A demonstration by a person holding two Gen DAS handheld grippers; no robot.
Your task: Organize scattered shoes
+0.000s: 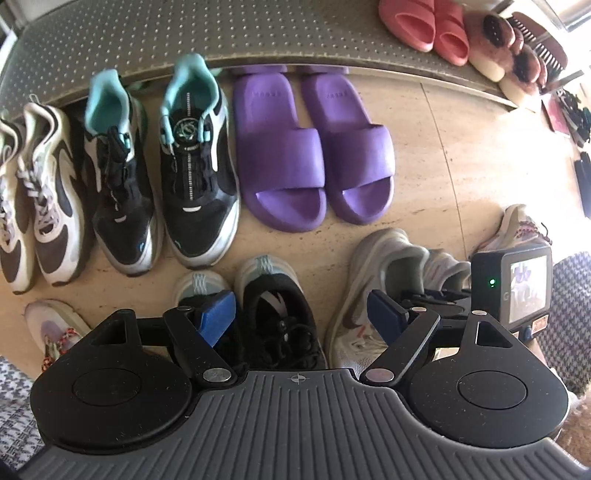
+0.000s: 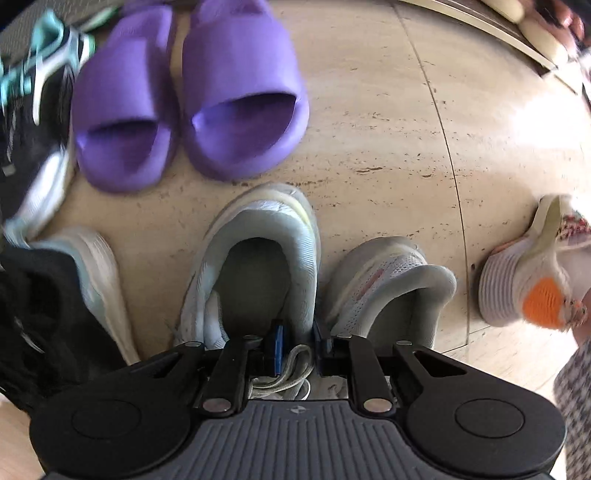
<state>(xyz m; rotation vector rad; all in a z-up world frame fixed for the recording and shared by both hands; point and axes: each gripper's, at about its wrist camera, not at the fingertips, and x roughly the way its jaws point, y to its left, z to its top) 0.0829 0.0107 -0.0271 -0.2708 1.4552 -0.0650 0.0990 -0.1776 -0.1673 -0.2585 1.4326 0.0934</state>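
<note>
My right gripper [image 2: 298, 345] points down into a pale grey sneaker [image 2: 255, 236] on the floor. It is shut on the right side of the shoe's collar, one finger inside the opening and one outside. The sneaker's mate [image 2: 388, 280] lies just to the right, touching it. My left gripper [image 1: 301, 314] hangs open over a black sneaker [image 1: 280, 314] with a pale mint heel, holding nothing. A second black sneaker [image 1: 201, 284] is partly hidden behind the left finger. The same grey sneaker [image 1: 384, 266] shows at the right of the left wrist view.
Lined up against a perforated metal shelf [image 1: 184, 33] are white-and-brown trainers [image 1: 44, 192], black-and-teal trainers [image 1: 192, 166] and purple slides [image 1: 314, 155]. Pink slides [image 1: 424, 26] and fluffy slippers [image 1: 495, 48] sit on the shelf. A white sneaker with an orange heel [image 2: 535, 280] lies at right.
</note>
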